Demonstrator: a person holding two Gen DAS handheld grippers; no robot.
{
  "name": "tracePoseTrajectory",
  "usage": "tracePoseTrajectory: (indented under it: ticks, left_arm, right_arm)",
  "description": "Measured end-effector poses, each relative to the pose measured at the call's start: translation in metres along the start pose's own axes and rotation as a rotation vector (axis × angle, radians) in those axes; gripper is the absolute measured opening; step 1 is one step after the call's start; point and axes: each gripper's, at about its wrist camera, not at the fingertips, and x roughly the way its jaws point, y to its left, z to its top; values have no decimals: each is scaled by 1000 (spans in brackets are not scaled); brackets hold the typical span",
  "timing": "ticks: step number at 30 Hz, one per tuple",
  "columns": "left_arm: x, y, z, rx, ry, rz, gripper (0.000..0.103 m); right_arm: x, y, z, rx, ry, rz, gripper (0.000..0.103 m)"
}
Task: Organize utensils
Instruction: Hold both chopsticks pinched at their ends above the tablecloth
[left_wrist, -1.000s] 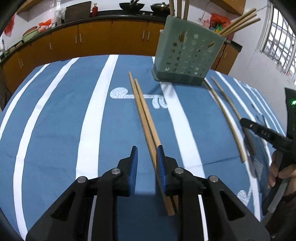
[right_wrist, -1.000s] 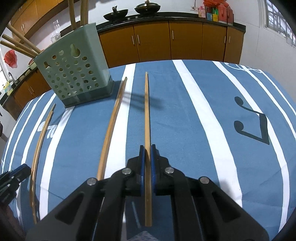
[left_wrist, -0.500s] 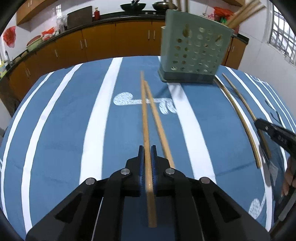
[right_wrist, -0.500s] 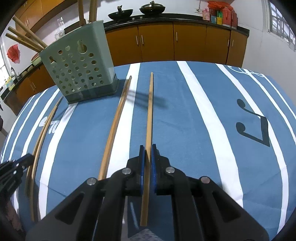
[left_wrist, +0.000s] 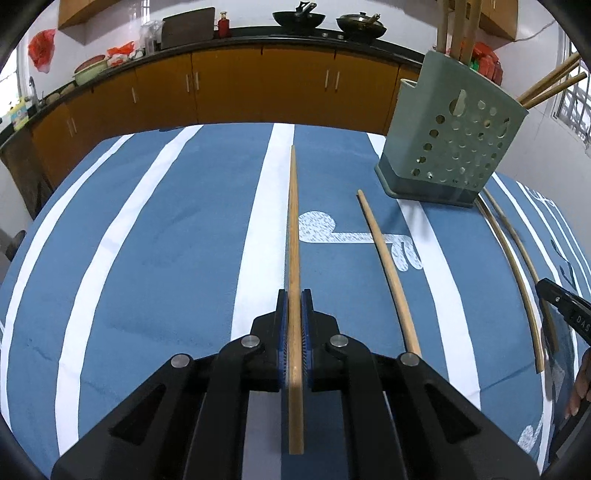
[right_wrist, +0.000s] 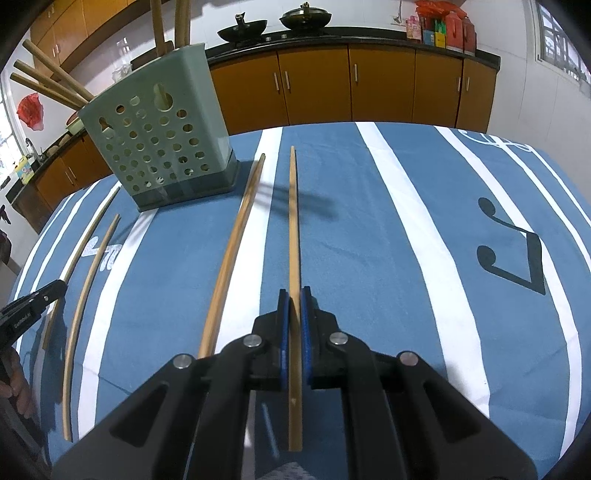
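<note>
The left gripper (left_wrist: 294, 306) is pinching a chopstick (left_wrist: 294, 229) above the striped surface (left_wrist: 166, 236), and the right gripper (right_wrist: 294, 304) is pinching another chopstick (right_wrist: 293, 221). Loose chopsticks are lying on the cloth, one (right_wrist: 231, 254) just beside the right gripper, near the green holder (right_wrist: 159, 136) standing with sticks inside.

Kitchen behind my work area

I see orange cabinets (left_wrist: 258, 92) across the top, two woks (right_wrist: 273, 24) on the counter, a red bag (left_wrist: 40, 48) upper left.
</note>
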Motion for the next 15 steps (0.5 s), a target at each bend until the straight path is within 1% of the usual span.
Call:
tracePoseTrajectory:
  ticks: [4,15]
  left_arm:
    - [1,3,1,-17,0,-20,8]
    - [2,2,1,-16,0,-17,8]
  right_arm:
    - [0,0,0,-1,0,-2,8]
    - [0,0,0,2,0,1,8]
